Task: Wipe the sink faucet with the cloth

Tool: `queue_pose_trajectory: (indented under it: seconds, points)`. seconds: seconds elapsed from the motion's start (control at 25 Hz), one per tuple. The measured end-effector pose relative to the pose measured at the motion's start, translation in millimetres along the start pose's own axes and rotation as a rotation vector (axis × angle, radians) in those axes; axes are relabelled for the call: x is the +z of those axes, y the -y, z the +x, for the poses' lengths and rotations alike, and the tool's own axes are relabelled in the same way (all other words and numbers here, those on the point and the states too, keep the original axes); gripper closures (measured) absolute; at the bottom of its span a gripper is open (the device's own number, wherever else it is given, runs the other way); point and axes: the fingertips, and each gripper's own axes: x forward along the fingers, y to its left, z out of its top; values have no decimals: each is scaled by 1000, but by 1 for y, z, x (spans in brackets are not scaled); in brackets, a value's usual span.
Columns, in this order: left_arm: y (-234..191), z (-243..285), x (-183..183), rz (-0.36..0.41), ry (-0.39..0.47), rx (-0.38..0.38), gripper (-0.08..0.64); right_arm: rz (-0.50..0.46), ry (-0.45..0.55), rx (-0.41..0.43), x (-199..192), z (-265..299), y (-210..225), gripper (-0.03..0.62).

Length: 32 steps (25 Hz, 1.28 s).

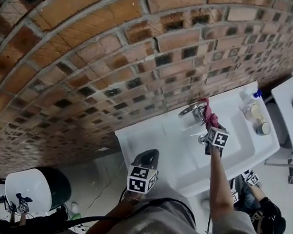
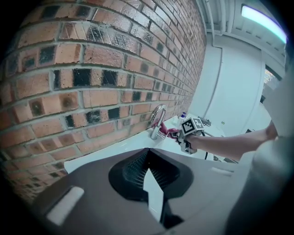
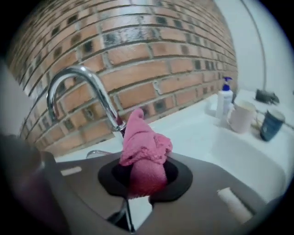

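Observation:
A chrome curved faucet (image 1: 194, 110) (image 3: 87, 82) stands at the back of the white sink (image 1: 183, 161), against the brick wall. My right gripper (image 1: 209, 128) (image 3: 144, 158) is shut on a bunched pink cloth (image 1: 210, 119) (image 3: 144, 144). It holds the cloth against the faucet's lower stem, just under the arch. The left gripper view shows the same faucet (image 2: 157, 120), cloth (image 2: 172, 133) and right gripper (image 2: 182, 137) from the side. My left gripper (image 1: 149, 155) (image 2: 147, 153) hangs shut and empty over the sink's near left corner, away from the faucet.
A spray bottle (image 1: 251, 103) (image 3: 224, 98), a pale cup (image 3: 241, 117) and a dark blue cup (image 3: 271, 124) stand on the sink's right ledge. A white table (image 1: 291, 100) is beyond it. A round white bin (image 1: 29, 189) sits on the floor at lower left.

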Motion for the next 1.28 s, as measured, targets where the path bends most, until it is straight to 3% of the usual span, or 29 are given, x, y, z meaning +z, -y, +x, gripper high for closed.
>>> queue_pose_trajectory:
  seconds: [0.12,0.28,0.44,0.6,0.76,0.8,0.88,1.0,1.12,1.28]
  points:
    - [2,0,-2,-2,1,-3,545,216,1,-15,-11,-14,-12,522]
    - [3,0,-5,1,-3,-6,545,280,-75,25,-23,-32,-50,523]
    - [9,1,-4,8,2,-21,545,152,-88,102,-11,-54,-81,522]
    - [8,0,-3,17,4,-22,545,41,82,285,46,-67,-106,521]
    - [7,-5,-1,16,11,-17,545,-312,88,158,66,-25,-91,520]
    - [8,-7,1,16,16,-16,545,-360,85,127,66,-19,-84,518]
    - [5,-12,3,18,29,-5,545,-324,103,126,66,-18,-78,517]
    - [-9,-15,3,0,35,25,545,-204,175,222,75,-29,-95,517]
    - [-12,-14,6,-9,45,36,545,-302,254,324,88,-44,-128,517]
    - [4,-18,12,24,64,14,545,-457,274,381,89,-56,-155,517]
